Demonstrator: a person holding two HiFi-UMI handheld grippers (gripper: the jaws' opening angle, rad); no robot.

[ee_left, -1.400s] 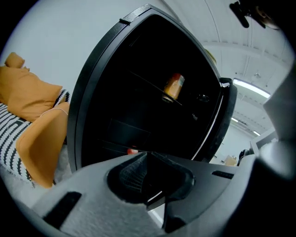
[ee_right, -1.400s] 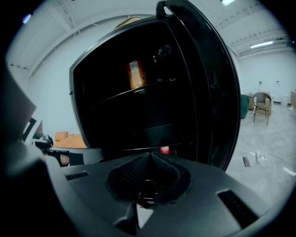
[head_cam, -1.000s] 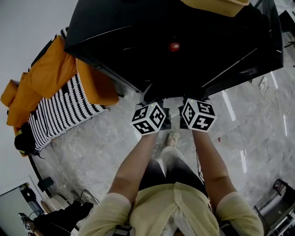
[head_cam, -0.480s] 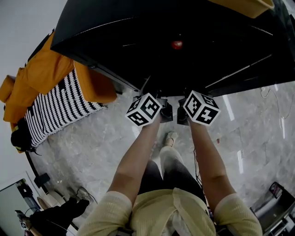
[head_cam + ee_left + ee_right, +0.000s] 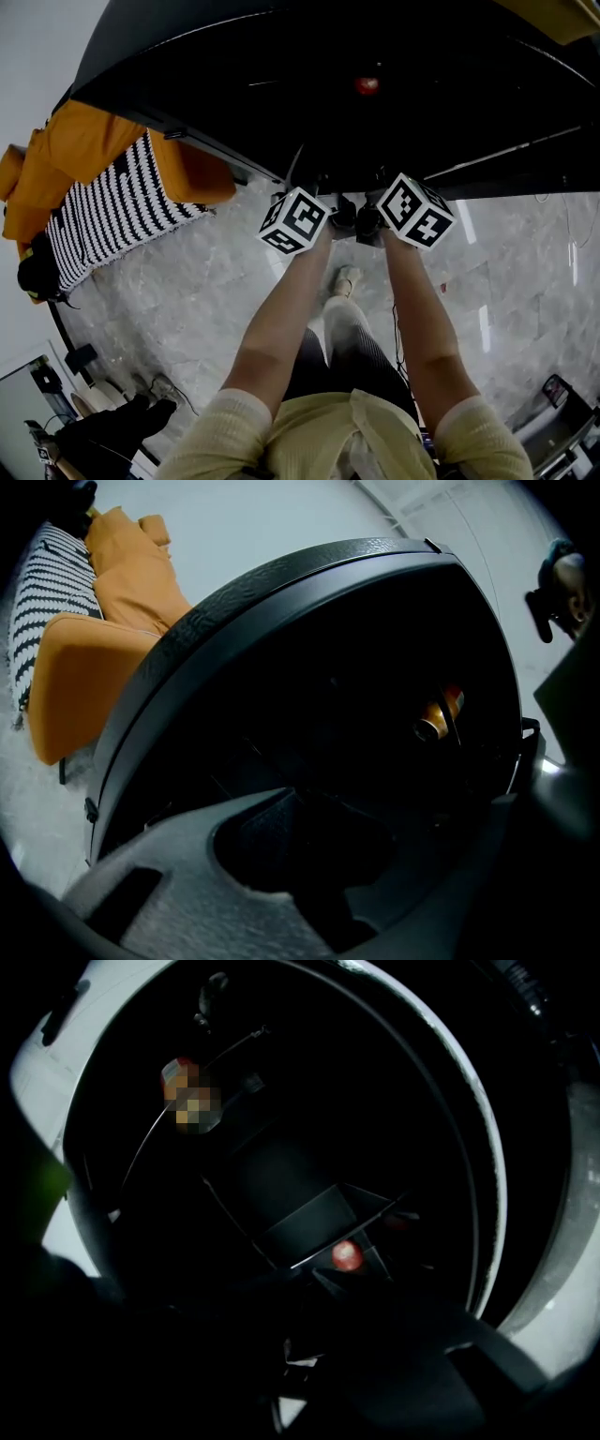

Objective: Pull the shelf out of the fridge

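Reaching both arms into the open mouth of the fridge (image 5: 234, 84), I judge the task barely begun: the shelf (image 5: 305, 1225) sits deep inside the dark cabinet, its pale front edge showing in my right gripper view with a small red round thing (image 5: 347, 1255) just beside it, and nothing suggests it has slid forward yet. Getting a firm hold on the front edge and drawing the shelf level out of the cabinet are both left to do. My left hand-held gripper (image 5: 336, 208) is at the fridge's lower front rim with its jaws standing apart; the space between them is dark and I cannot tell whether any part of the shelf lies there. An orange can (image 5: 436, 719) shows farther in, to the right in that view. My right hand-held gripper (image 5: 373, 211) is just beside the left one, and its own view is too dark for me to tell whether it is released or clenched. Both forearms stretch forward side by side, nearly parallel, wrists close together, the marker cubes tipped outward, over the grey marble floor (image 5: 216, 281).
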